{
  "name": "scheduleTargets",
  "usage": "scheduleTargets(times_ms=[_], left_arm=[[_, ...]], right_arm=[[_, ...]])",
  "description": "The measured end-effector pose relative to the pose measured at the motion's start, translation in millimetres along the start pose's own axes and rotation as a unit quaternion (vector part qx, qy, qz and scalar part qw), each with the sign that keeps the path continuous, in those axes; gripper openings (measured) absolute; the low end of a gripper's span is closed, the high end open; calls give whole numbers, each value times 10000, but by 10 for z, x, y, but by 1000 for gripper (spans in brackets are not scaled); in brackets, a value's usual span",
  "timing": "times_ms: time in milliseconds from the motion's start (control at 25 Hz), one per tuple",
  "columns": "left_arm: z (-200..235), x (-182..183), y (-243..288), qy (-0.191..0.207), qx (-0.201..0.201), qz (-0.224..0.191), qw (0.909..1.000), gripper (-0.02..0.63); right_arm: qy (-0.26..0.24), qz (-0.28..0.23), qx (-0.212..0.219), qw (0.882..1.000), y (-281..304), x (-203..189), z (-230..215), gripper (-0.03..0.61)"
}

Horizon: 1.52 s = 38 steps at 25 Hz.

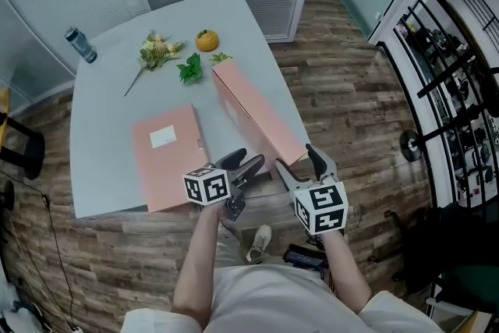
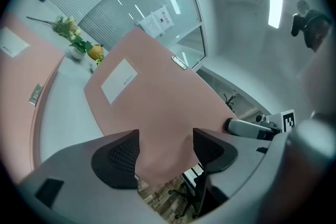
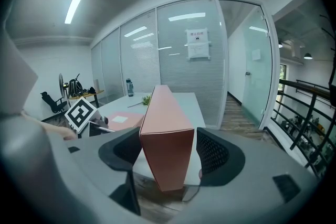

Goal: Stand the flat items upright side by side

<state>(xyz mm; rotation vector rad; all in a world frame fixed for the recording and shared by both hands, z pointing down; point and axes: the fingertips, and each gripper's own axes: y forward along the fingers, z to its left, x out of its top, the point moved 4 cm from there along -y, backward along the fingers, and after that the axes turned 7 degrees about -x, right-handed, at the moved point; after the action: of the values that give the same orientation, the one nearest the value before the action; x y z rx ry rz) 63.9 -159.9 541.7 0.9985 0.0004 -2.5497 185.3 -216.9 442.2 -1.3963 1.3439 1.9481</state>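
Observation:
A pink file box stands on its long edge along the right side of the grey table, leaning a little, its near end past the table's front edge. My right gripper is shut across that near end, and the box's narrow end fills the gap of my right gripper. My left gripper is open just left of the box. Its pads sit on either side of the lower corner of the box's broad face. A second pink file box lies flat at the table's front left.
At the far end of the table are a bottle, a flower sprig, an orange fruit and green leaves. Glass partitions stand behind the table. A black railing runs along the right. The person's shoe is below the table's edge.

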Motion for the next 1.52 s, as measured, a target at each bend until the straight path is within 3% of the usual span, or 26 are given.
scheduleTargets(times_ms=[120,280,520,800,1040,1280,1400,1520], left_arm=[[-66,111,-65,211,166,-177,9995,311],[-153,359,-215,789,440,-266,9956,311],[-102,742,-368,1440,379,-230,9886,311],[128,1056,-367,1400,23,-256,9898,311],[332,1207,-325,1297,-482,-103,9903,311],[527,1251,-272,887,-757,-196,9930,307],[564,1335,-248,687,-909,-521,9921,232],[615,1327,-172,717,-1060,-385,9910,235]], right_arm=[[62,5,133,9999,-80,71,-29,325],[102,-74,330,9994,-178,320,-59,325],[135,-97,495,9986,4,807,-114,325],[-642,611,539,9946,544,1189,124,325],[-461,1166,1201,9848,1088,1327,433,330],[-783,1657,931,9787,1432,1401,465,331],[-812,1931,985,9728,1570,1407,504,337],[-864,2216,1004,9661,1733,1357,537,347]])
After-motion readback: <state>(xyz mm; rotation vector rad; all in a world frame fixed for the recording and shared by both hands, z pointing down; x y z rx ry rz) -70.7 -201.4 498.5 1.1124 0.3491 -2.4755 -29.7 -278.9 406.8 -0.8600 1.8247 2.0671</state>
